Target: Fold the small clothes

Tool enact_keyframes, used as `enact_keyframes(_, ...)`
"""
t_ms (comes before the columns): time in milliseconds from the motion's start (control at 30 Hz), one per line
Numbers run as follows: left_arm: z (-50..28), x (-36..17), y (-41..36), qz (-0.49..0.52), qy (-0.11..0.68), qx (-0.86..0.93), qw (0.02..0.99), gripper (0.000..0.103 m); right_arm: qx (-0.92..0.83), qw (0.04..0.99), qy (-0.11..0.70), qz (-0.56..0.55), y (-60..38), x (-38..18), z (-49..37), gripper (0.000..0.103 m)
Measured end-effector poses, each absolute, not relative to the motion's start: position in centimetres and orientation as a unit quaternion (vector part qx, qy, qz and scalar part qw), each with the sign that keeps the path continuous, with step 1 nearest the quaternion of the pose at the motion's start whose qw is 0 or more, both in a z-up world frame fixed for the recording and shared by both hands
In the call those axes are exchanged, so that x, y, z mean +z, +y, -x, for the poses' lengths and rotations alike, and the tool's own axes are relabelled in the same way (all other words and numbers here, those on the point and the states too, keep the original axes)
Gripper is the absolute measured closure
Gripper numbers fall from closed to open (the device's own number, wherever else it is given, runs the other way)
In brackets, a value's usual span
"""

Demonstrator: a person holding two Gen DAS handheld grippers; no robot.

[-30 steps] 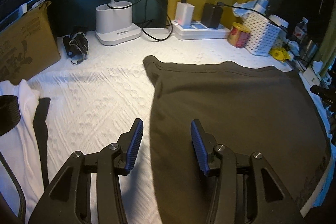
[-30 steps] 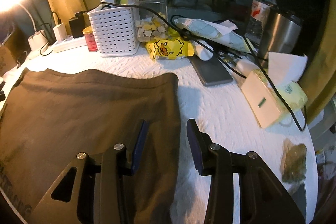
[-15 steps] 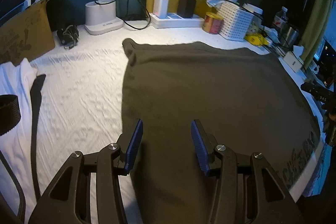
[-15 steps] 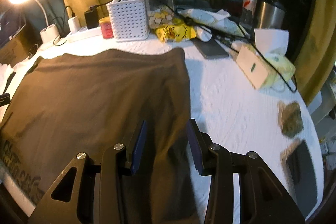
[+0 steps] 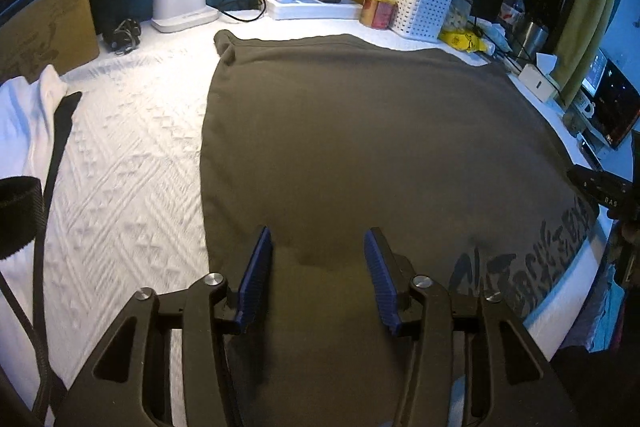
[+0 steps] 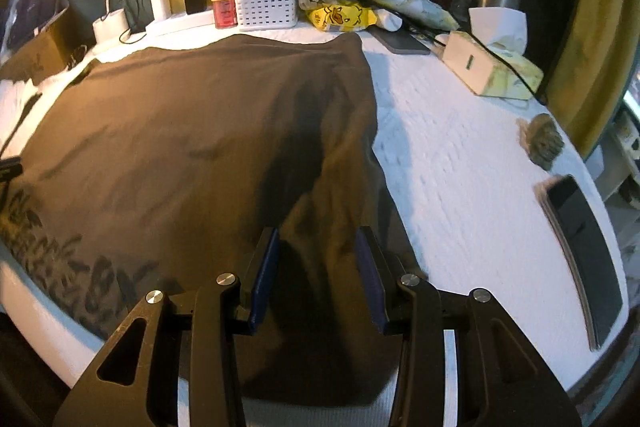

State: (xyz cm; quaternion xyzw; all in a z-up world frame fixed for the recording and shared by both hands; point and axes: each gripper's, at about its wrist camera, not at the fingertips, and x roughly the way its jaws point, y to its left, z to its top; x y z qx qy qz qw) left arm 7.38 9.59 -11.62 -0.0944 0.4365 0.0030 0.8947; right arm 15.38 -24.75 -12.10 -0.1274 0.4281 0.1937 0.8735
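Left gripper (image 5: pixel 318 259): jaws opening, nothing pinched, now further back over near half of garment (image 5: pixel 360 147). Right gripper (image 6: pixel 316 259): jaws apart, empty, likewise drawn back over right edge. Probably heading for near hem. Dark olive garment flat on white table (image 6: pixel 460 155), print near front edge.

Bare table (image 5: pixel 132 163) strip at 9 o'clock of shirt (image 5: pixel 360 131) passable; 12 o'clock blocked by basket (image 5: pixel 420 7), power strip (image 5: pixel 316 9), lamp base (image 5: pixel 182 1).
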Motion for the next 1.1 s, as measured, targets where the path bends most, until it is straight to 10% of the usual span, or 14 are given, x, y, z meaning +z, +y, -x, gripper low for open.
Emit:
enact_keyframes(167, -6.0, -11.5, 9.6, 0.096, 0.434, 0.007, 0.896, 0.040, 0.183, 0.880, 0.426, 0.106, -26.0, -11.8, -13.6, 0.060)
enact_keyframes(300, -5.1, -10.9, 9.7, 0.097, 0.422, 0.011, 0.901, 0.038, 0.174, 0.889, 0.418, 0.065, -27.3, -10.7, -11.8, 0.013)
enact_keyframes(1100, -4.2, -9.6, 11.1, 0.109, 0.384, 0.027, 0.917, 0.028, 0.168, 0.873, 0.455, -0.061, -27.3, -12.0, -10.4, 0.013)
